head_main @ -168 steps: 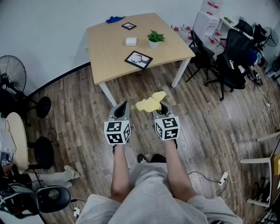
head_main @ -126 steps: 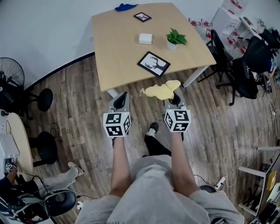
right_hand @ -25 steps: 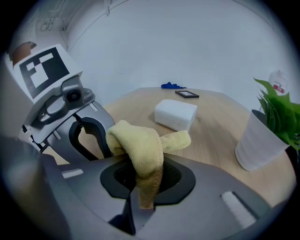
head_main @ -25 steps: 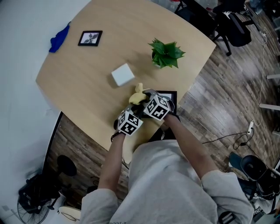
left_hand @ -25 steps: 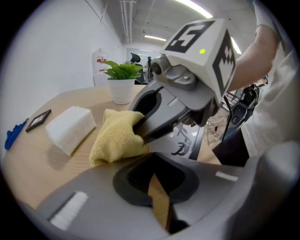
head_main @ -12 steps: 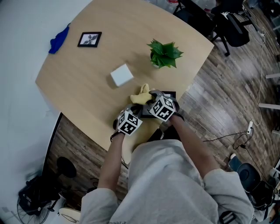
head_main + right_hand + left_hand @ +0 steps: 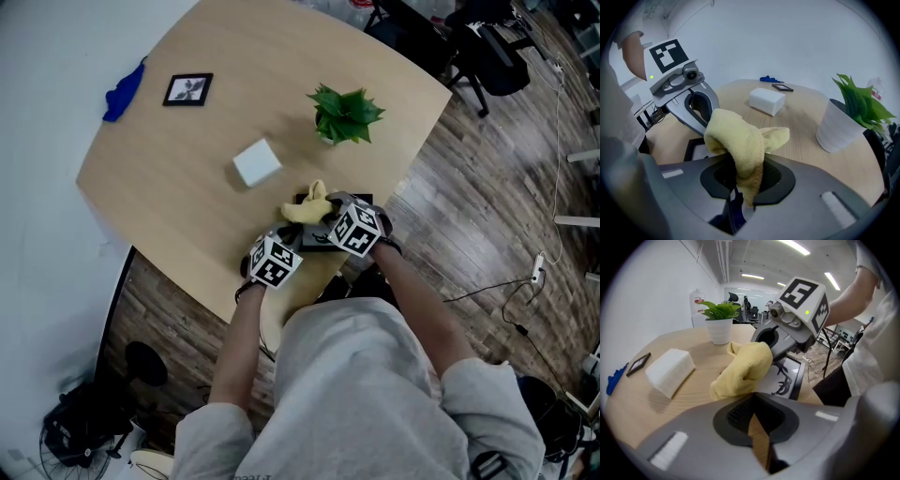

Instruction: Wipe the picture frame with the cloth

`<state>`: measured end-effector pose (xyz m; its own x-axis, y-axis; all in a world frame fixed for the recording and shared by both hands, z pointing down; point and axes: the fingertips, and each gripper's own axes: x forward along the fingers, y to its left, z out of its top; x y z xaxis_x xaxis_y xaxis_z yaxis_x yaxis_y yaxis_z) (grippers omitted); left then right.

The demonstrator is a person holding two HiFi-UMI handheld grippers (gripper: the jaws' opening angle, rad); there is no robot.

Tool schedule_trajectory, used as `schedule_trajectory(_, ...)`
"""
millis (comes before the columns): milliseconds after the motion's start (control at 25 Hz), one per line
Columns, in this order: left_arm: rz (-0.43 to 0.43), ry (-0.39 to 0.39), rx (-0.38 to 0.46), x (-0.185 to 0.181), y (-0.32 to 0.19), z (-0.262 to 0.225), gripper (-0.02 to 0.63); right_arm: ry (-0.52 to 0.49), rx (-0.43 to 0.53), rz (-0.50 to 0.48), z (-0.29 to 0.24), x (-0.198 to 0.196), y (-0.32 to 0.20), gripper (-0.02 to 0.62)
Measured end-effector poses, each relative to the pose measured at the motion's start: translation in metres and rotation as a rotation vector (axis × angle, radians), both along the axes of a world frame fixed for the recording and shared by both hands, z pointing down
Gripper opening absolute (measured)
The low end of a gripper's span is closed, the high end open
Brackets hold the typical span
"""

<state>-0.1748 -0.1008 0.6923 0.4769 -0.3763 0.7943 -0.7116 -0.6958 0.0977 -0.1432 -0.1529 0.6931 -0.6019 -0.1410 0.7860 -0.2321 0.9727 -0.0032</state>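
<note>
Currently: white block [image 7: 257, 163] sits far left on the tabletop [image 7: 178, 187]. Left gripper [image 7: 281, 246] is clenched with nothing in it, at the near tabletop edge just left of the frame [image 7: 317, 240]. Yellow cloth [image 7: 304, 208] is bunched over the frame's far-left corner. Right gripper [image 7: 328, 217] grasps the cloth, above the frame. Plant [image 7: 343, 114] stands beyond, far right.

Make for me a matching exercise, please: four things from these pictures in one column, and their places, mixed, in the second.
1. yellow cloth
2. plant
3. blue cloth
4. white block

A. in a white pot
B. near the middle of the table
C. in the right tongs
D. at the table edge, beside the small frame

Pairs: 1-C, 2-A, 3-D, 4-B
</note>
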Motion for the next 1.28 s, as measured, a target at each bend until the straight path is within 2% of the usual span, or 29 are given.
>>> schedule_trajectory(480, 0.013, -0.017, 0.004, 0.0, -0.001, -0.002, 0.052, 0.037, 0.001, 0.05, 0.001, 0.049, -0.007, 0.064)
schedule_trajectory(720, 0.017, -0.028, 0.004, 0.0, -0.001, -0.002, 0.052, 0.038, -0.006, 0.109, 0.003, 0.071, -0.009, 0.064)
schedule_trajectory(880, 0.01, -0.021, 0.001, -0.001, 0.0, -0.002, 0.052, 0.068, 0.009, 0.101, 0.005, 0.088, -0.009, 0.064)
schedule_trajectory(1160, 0.012, -0.026, 0.01, 0.0, 0.0, -0.002, 0.052, 0.024, 0.035, 0.139, -0.001, 0.096, -0.01, 0.064)
schedule_trajectory(1280, 0.012, -0.025, 0.009, 0.0, 0.0, -0.003, 0.052, -0.008, 0.047, 0.185, -0.005, 0.101, -0.011, 0.064)
